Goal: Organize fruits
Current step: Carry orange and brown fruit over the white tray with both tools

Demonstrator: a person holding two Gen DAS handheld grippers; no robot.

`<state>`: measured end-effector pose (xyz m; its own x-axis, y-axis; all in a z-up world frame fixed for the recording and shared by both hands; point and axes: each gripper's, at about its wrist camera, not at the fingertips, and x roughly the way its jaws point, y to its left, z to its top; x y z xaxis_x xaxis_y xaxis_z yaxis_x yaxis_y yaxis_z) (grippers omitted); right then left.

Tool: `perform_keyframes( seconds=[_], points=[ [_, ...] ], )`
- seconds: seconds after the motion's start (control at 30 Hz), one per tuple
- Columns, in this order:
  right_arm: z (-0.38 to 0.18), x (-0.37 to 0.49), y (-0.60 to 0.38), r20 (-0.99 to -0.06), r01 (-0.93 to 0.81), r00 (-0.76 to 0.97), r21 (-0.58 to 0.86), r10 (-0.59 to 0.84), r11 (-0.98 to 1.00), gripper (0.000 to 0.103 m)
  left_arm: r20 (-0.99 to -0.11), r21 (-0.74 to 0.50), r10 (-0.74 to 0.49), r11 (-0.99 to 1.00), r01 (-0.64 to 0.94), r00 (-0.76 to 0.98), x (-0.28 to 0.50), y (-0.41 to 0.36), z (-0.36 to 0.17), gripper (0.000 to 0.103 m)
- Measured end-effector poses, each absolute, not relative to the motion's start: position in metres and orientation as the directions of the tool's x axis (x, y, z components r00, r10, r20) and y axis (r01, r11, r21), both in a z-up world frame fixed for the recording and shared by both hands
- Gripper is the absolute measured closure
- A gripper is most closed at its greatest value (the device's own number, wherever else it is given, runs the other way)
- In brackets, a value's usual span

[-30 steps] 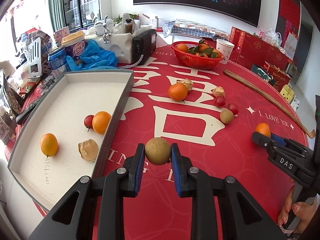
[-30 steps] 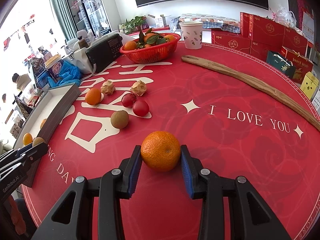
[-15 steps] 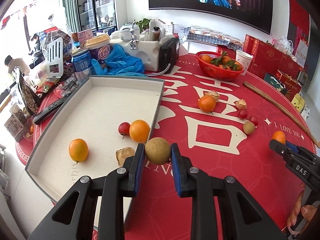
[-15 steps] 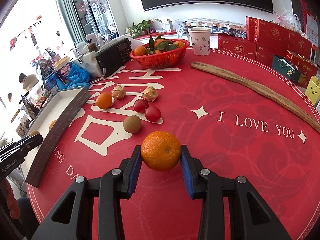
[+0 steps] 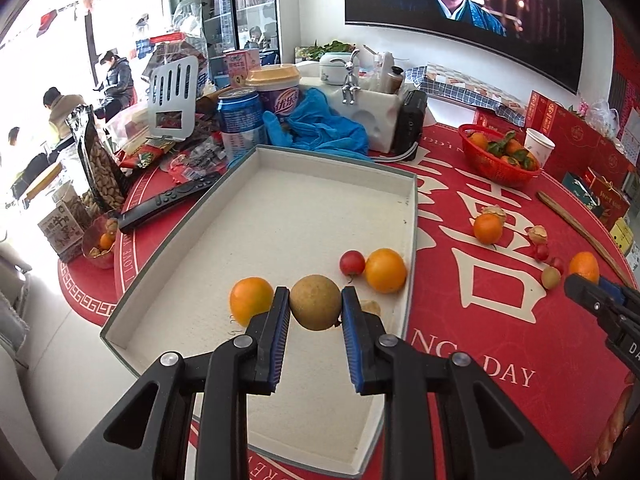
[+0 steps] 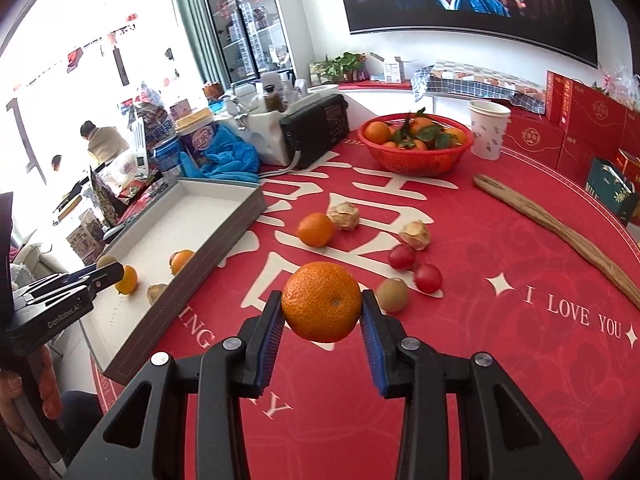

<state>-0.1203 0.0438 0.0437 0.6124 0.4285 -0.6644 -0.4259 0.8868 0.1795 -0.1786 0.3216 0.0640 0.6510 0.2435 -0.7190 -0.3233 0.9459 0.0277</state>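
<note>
brown round fruit (image 5: 315, 307), dull tan skin with fine speckle, near-spherical so no long axis to align. it sits clamped between the blue pads of my left tool (image 5: 315, 312), hanging above the near part of the grey tray (image 5: 413, 216), between an orange (image 5: 252, 300) to its left and a cherry tomato (image 5: 352, 263) with a second orange (image 5: 385, 271) beyond on the right. the drop is straight down; i judge the gap beside the left orange is tight.

my right tool (image 6: 322, 314) is clamped on a mandarin (image 6: 321, 301), pebbled bright skin, above the red surface (image 6: 480, 340); the tray lies to its left, so the left tool is nearer. a small brown fruit (image 6: 393, 294) and two tomatoes lie loose on the surface.
</note>
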Motion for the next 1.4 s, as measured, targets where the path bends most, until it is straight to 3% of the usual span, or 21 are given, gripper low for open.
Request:
perform_keyframes(
  seconds=[0.7,0.77,0.83,0.87,1.2,1.3,1.4],
  points=[
    [0.062,-0.102,0.187,-0.690,-0.651,0.491,0.115,0.532,0.750,0.064,-0.733,-0.004,0.253,0.926,-0.377,0.631,-0.168,0.363,0.048,0.075],
    [0.059,-0.100,0.190,-0.697,-0.652,0.490,0.104,0.523,0.751,0.056,-0.736,-0.006,0.252,0.925,-0.380,0.628,-0.167,0.365,0.047,0.075],
    [0.055,-0.097,0.185,-0.708,-0.643,0.487,0.105,0.511,0.758,0.016,-0.736,-0.009,0.249,0.926,-0.377,0.629,-0.168,0.366,0.045,0.075],
    [0.051,-0.097,0.181,-0.715,-0.643,0.481,0.106,0.508,0.759,0.013,-0.732,0.000,0.255,0.927,-0.374,0.631,-0.168,0.366,0.045,0.075],
    [0.010,-0.107,0.161,-0.768,-0.666,0.476,0.003,0.429,0.746,0.013,-0.725,0.027,0.269,0.931,-0.363,0.634,-0.164,0.363,0.045,0.075],
    [0.000,-0.101,0.173,-0.783,-0.689,0.443,0.015,0.437,0.725,0.033,-0.727,0.031,0.272,0.930,-0.365,0.631,-0.163,0.366,0.045,0.075],
    [-0.012,-0.095,0.185,-0.797,-0.692,0.429,0.013,0.425,0.722,0.038,-0.727,0.040,0.276,0.931,-0.362,0.629,-0.164,0.368,0.044,0.075]
  ],
)
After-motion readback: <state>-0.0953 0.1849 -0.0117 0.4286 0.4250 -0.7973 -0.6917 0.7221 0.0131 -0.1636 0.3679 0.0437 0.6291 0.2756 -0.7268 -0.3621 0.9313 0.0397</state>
